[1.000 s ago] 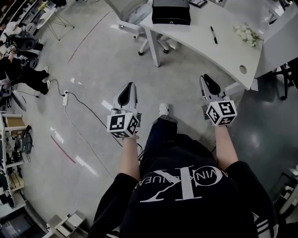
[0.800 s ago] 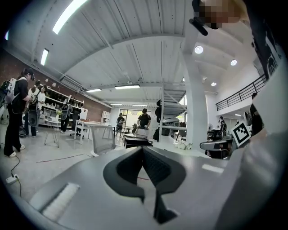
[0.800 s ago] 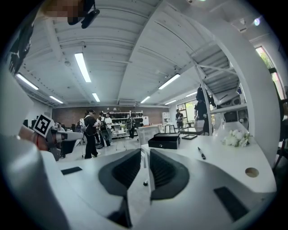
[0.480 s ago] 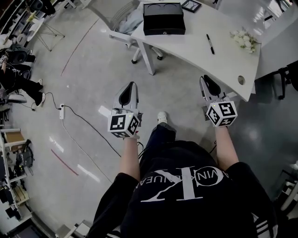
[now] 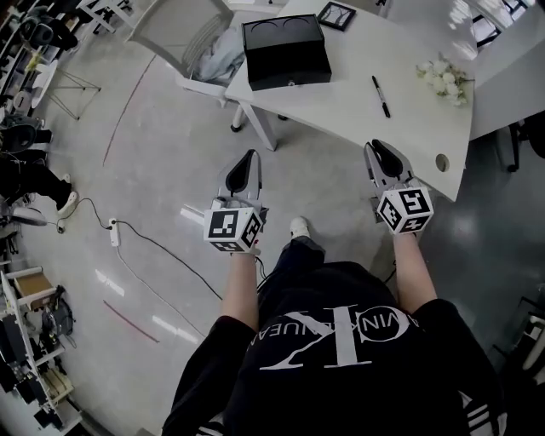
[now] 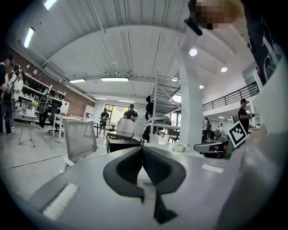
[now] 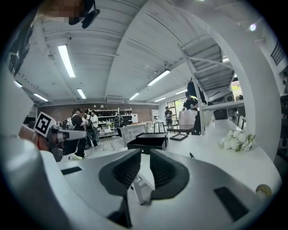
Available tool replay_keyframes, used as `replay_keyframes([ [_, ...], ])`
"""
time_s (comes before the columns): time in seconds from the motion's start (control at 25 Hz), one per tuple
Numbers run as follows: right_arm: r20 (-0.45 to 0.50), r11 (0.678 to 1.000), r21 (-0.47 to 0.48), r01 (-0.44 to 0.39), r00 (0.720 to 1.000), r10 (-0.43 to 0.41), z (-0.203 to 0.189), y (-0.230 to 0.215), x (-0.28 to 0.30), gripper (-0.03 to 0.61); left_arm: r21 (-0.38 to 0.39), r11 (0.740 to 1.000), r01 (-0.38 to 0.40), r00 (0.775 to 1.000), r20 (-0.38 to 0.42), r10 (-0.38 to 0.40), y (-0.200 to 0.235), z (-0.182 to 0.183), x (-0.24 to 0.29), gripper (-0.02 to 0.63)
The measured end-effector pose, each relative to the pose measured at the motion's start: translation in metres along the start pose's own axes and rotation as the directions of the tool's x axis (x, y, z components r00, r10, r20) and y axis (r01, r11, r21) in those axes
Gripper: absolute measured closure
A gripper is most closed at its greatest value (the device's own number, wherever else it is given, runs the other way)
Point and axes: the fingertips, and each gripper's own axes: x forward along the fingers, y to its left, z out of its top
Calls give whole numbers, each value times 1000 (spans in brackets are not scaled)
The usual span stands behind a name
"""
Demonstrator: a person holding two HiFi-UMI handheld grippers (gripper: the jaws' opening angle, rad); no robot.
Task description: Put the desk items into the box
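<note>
Nothing is being carried at this moment, so the risks are lying ahead, in the reach toward the surface (image 5: 341, 94). On the left, the cable (image 5: 162, 232) is running across the floor close to the person's feet, and I judge that a step could be catching on it. The chair (image 5: 183, 38) is standing just beside the black box (image 5: 285, 51), so a wide swing of the left arm could be knocking against it. The box is sitting open near the left end of the surface, with the picture frame (image 5: 337, 15) behind it. The pen (image 5: 380, 95) is lying flat and thin, well apart from the box; pads closing on it badly could be making it roll or slip out. The white flowers (image 5: 440, 77) are lying near the right edge and look soft, so a hard squeeze could be crushing them or pushing them off.

The left hand-held gripper (image 5: 251, 156) is being held low in front of the body, over the floor and short of the surface, pointing forward; its jaws are pressed together at the tips with nothing between them. The right hand-held gripper (image 5: 375, 146) is being held at about the same height, its tip near the front edge of the surface; its jaws are standing a narrow gap apart and are also grasping nothing.
</note>
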Motion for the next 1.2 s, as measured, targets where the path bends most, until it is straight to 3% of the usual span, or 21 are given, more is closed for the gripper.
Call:
replay_keyframes([
  [0.36, -24, 998, 1, 64, 998, -64, -1, -27, 51, 557, 31, 992, 119, 992, -41, -118, 16, -9, 68, 603],
  [0.56, -55, 996, -6, 88, 995, -88, -7, -37, 62, 557, 2, 987, 164, 985, -57, -163, 16, -18, 92, 603],
  [1.2, -230, 985, -62, 161, 958, -171, -33, -121, 82, 557, -30, 952, 305, 943, -127, -306, -40, -31, 192, 603],
])
